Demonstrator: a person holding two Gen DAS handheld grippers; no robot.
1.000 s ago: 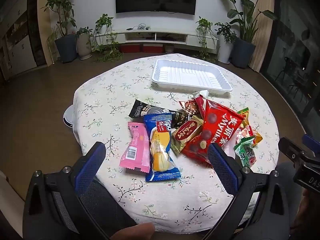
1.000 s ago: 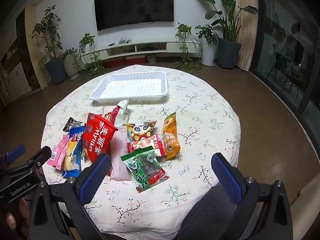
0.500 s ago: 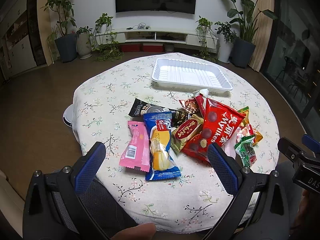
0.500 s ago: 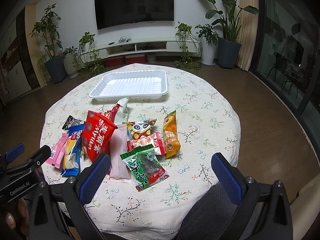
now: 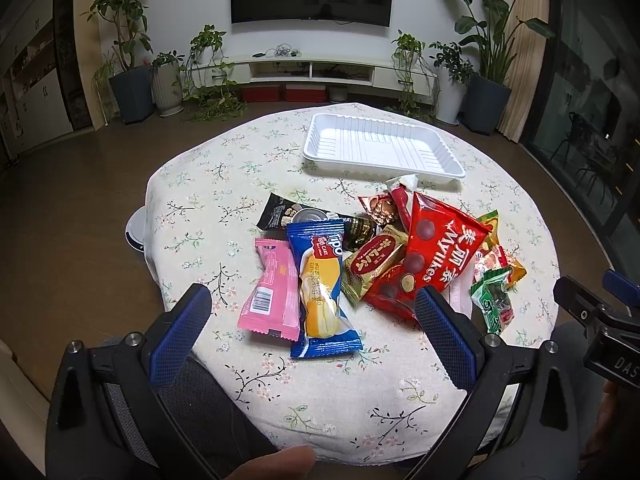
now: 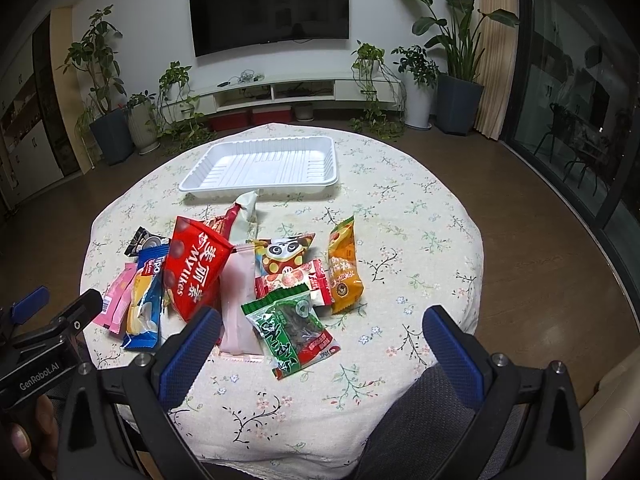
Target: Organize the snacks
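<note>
A heap of snack packets lies mid-table: a red Mylikes bag [image 5: 436, 256] [image 6: 196, 268], a blue cake pack [image 5: 320, 288] [image 6: 146, 300], a pink bar [image 5: 272, 284], a green packet [image 6: 292, 328] and an orange one [image 6: 344, 268]. Behind the heap sits an empty white tray [image 5: 380, 148] [image 6: 264, 164]. My left gripper [image 5: 316, 332] hovers open above the near table edge, in front of the blue and pink packs. My right gripper [image 6: 320, 348] is open too, just short of the green packet. Neither holds anything.
The round table [image 6: 420, 240] has a floral cloth and drops off all around. A person's knees fill the bottom of both views. Potted plants [image 6: 456, 80], a TV [image 6: 272, 8] and a low white cabinet stand at the far wall. Bare cloth lies right of the orange packet.
Both grippers have edged slightly nearer the snack heap; the packets and tray have not moved. Both stay open.
</note>
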